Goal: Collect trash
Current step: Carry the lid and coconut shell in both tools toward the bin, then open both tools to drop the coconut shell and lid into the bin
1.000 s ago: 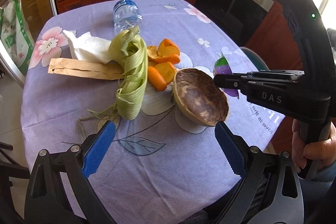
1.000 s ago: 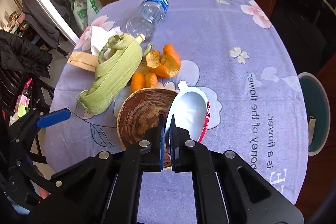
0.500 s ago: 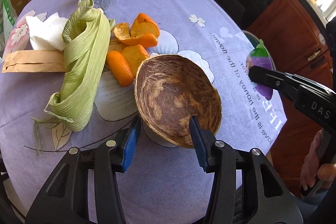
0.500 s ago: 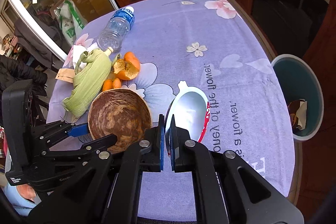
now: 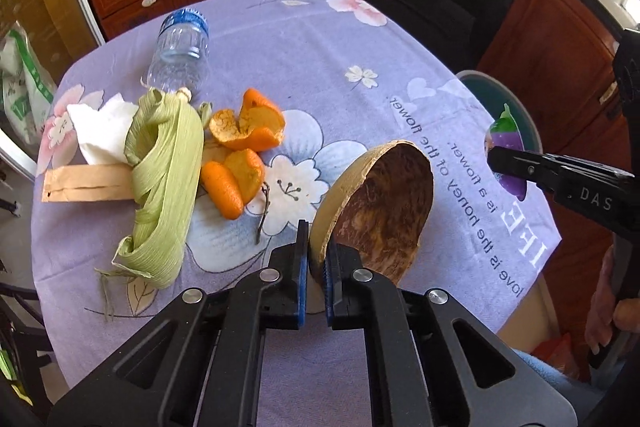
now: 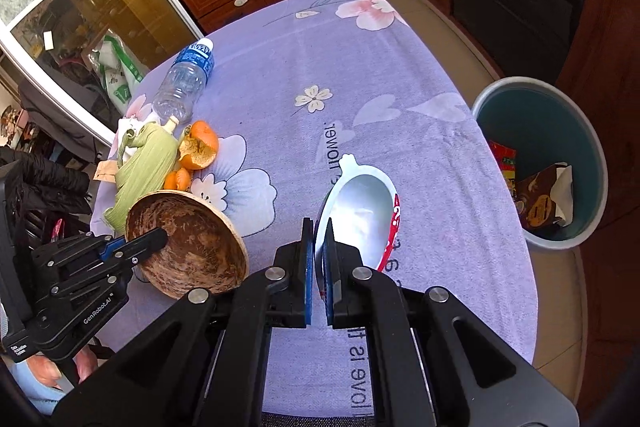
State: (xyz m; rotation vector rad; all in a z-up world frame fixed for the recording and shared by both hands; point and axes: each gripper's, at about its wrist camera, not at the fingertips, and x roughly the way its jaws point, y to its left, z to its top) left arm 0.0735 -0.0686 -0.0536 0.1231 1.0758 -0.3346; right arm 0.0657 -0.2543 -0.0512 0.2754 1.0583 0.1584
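Bin (image 6: 592, 163) beside worktop (image 6: 400, 75) holds some wrappers. Left gripper (image 5: 316, 255) clamps coconut shell (image 5: 384, 211), right gripper (image 6: 318, 255) clamps foil pouch (image 6: 360, 215). Husk (image 5: 164, 179), peels (image 5: 248, 131), bottle (image 5: 180, 55) left on worktop

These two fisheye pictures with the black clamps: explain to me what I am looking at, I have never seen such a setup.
A person holds a two-finger clamp in each hand; a camera on each looks along its fingers. One picture is from the left gripper, shut on the rim of a brown shell bowl. The other is from the right gripper, shut on a shiny snack wrapper. On the purple tablecloth lie a corn husk, orange peels, a plastic bottle, a white tissue and a paper strip. A teal bin stands beside the table.
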